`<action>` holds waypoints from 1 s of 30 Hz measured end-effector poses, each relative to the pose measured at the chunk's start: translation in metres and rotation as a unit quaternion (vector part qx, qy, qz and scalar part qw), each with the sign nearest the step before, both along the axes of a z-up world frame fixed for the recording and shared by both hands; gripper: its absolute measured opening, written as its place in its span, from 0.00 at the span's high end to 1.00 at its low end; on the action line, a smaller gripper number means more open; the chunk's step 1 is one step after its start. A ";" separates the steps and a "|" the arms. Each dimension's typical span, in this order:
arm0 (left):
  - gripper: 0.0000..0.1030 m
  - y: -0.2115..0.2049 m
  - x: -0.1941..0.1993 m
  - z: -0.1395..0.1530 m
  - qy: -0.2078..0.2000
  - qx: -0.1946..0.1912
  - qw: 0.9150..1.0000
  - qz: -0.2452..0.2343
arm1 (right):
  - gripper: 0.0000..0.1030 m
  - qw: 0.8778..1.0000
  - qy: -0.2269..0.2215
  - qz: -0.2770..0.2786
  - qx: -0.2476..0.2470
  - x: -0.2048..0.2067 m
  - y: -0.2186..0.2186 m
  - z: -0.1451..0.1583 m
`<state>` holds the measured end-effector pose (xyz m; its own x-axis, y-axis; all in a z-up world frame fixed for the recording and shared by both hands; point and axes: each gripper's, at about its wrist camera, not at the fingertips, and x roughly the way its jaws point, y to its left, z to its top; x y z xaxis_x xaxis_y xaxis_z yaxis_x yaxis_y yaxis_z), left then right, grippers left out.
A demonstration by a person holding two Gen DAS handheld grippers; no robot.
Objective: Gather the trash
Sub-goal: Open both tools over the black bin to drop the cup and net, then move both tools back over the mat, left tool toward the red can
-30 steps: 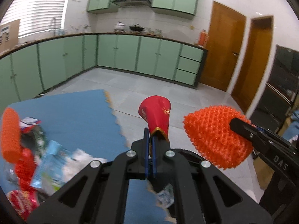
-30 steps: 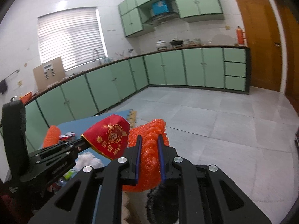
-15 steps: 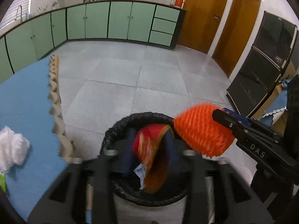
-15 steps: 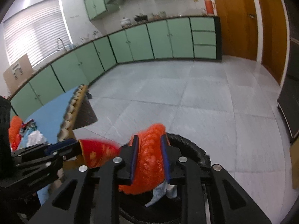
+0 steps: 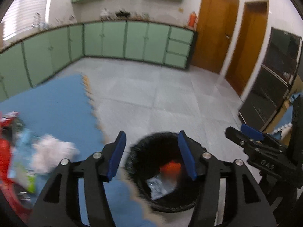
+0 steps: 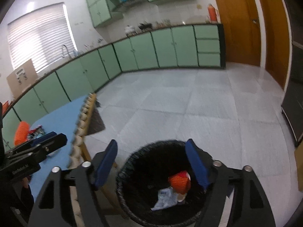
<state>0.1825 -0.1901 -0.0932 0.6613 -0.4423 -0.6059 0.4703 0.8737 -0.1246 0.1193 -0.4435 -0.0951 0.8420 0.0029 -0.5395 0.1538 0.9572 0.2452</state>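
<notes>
My left gripper (image 5: 151, 155) hangs over the black bin (image 5: 132, 160) with its jaws opening and nothing between them. My right gripper (image 6: 151, 163) is above the same bin (image 6: 123, 172), jaws also opening and empty. Inside the bin lie an orange foam net (image 6: 179, 182), a red paper cup (image 6: 185, 174) partly behind it, and a clear plastic wrapper (image 6: 164, 198). The left wrist view shows the net (image 5: 170, 167) and wrapper (image 5: 157, 187) too. More trash sits on the blue mat (image 5: 53, 104): a white tissue (image 5: 51, 151), red packaging (image 5: 5, 151) and another orange foam net (image 6: 21, 133).
The bin stands on the grey tiled floor (image 6: 189, 104) just off the blue table's scalloped edge (image 5: 90, 98). Green cabinets (image 5: 123, 39) line the far walls, wooden doors (image 5: 214, 34) are at the right, and a dark glass-fronted cabinet (image 5: 274, 87) stands by them.
Both grippers swung from beside the table to above the bin and opened. The red cup left my left gripper and the orange net left my right one; both now lie in the bin.
</notes>
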 end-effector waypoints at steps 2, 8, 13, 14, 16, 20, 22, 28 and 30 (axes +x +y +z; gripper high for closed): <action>0.42 0.026 -0.006 0.012 -0.023 -0.001 0.999 0.026 | 0.22 1.000 -0.018 0.015 -0.002 0.000 0.018 0.011; 0.40 0.102 -0.029 0.030 -0.076 0.023 0.991 0.105 | 0.21 0.995 -0.055 0.077 -0.003 0.008 0.083 0.028; 0.39 0.163 -0.046 0.034 -0.088 0.048 0.981 0.169 | 0.21 0.990 -0.060 0.129 0.001 0.017 0.136 0.025; 0.39 0.172 -0.049 0.033 -0.088 0.051 0.979 0.178 | 0.21 0.988 -0.060 0.141 0.001 0.017 0.145 0.023; 0.39 0.197 -0.059 0.033 -0.090 0.060 0.973 0.206 | 0.21 0.985 -0.057 0.163 -0.006 0.016 0.166 0.021; 0.37 0.228 -0.077 0.029 -0.089 0.076 0.964 0.238 | 0.21 0.980 -0.053 0.192 -0.011 0.014 0.193 0.017; 0.37 0.242 -0.085 0.026 -0.080 0.078 0.961 0.253 | 0.21 0.978 -0.051 0.200 -0.013 0.014 0.200 0.018; 0.31 0.280 -0.105 0.011 -0.053 0.071 0.955 0.283 | 0.21 0.976 -0.046 0.213 -0.028 0.011 0.212 0.019; 0.31 0.289 -0.109 0.005 -0.040 0.066 0.953 0.292 | 0.21 0.975 -0.045 0.214 -0.031 0.010 0.214 0.020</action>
<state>0.0738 0.0993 -0.0882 0.8179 0.0916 -0.5680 -0.0971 0.9951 0.0206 0.1294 -0.2293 -0.0755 0.8142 0.3345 -0.4745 -0.2833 0.9423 0.1782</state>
